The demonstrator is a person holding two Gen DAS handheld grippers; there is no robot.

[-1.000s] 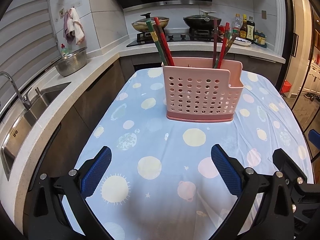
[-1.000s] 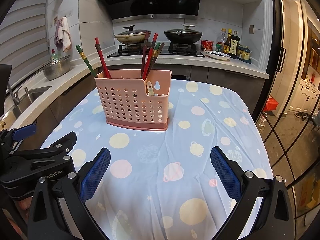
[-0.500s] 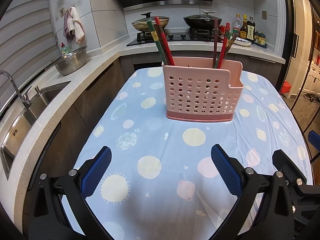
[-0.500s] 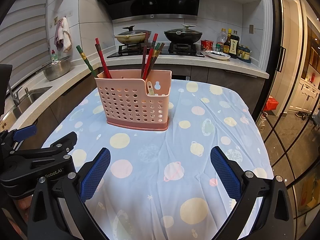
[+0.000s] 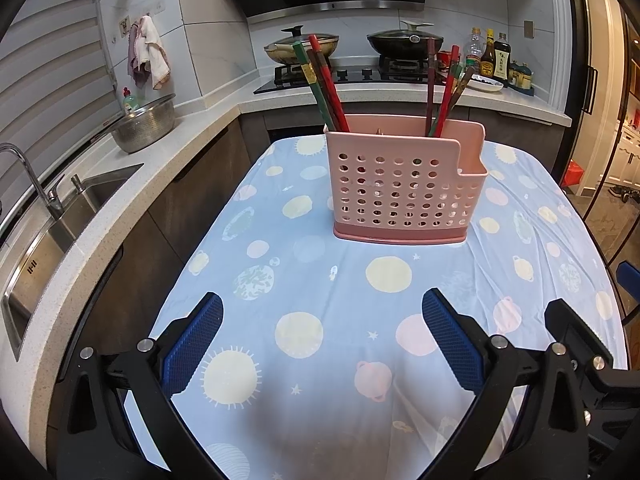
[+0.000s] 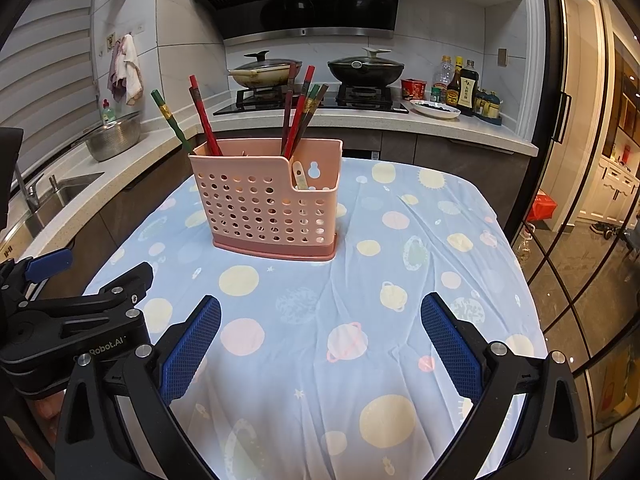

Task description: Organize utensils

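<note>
A pink perforated utensil holder [image 5: 404,184] stands upright on the table with the blue spotted cloth [image 5: 320,300]; it also shows in the right wrist view [image 6: 268,204]. Red, green and brown chopsticks [image 5: 322,84] lean out of its left and right ends [image 6: 298,116]. A pale spoon handle [image 6: 299,176] sits in its low side pocket. My left gripper [image 5: 322,340] is open and empty above the near cloth. My right gripper [image 6: 320,340] is open and empty too, to the right of the left one.
A counter with a sink [image 5: 52,232] and a steel bowl [image 5: 144,124] runs along the left. A stove with two lidded pans [image 5: 404,38] and sauce bottles [image 5: 490,58] is behind the table. A glass door [image 6: 592,168] is on the right.
</note>
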